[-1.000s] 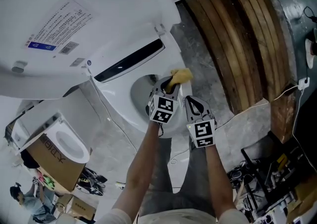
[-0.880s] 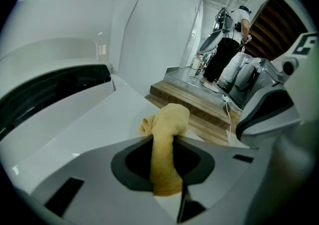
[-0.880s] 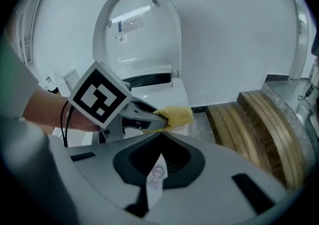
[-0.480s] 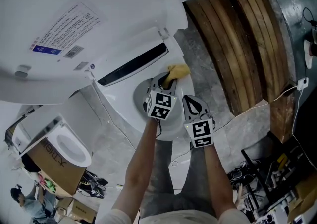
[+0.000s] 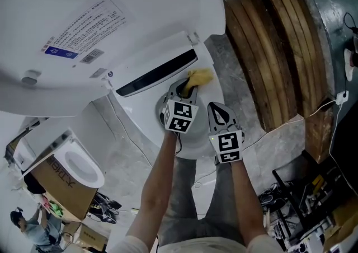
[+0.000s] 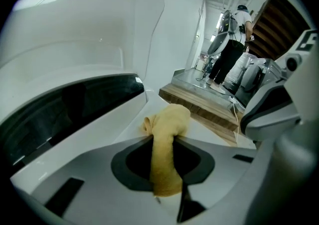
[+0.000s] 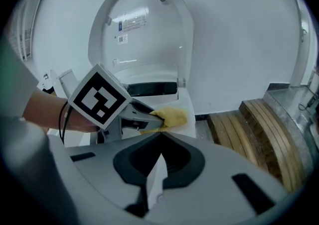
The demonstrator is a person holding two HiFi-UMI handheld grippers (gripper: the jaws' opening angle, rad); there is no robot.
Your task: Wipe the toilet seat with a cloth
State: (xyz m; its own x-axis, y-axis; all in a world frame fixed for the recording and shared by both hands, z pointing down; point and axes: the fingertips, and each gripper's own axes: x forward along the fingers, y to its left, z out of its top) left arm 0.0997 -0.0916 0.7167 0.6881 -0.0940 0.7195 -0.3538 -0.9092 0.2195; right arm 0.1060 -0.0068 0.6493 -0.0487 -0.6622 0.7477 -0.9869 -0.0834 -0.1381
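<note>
The left gripper (image 5: 187, 88) was shut tight on a yellow cloth (image 5: 201, 76). The cloth ran up between the jaws, and its bunched end stuck out past the tips. That end was pressed on the white toilet seat (image 7: 188, 104), at the back of the seat on the right side, close under the raised lid (image 5: 84, 28). The right gripper (image 5: 217, 111) was just beside the left one, a bit nearer the person. Its jaws were closed together with nothing in them. The toilet bowl (image 5: 161, 105) was mostly hidden behind the left gripper, so I could not tell what was in it. Brown wooden planks (image 5: 268, 45) lay on the floor to the right. Far off to the left, a cardboard box (image 5: 64, 187) held another white toilet (image 5: 81, 163).
</note>
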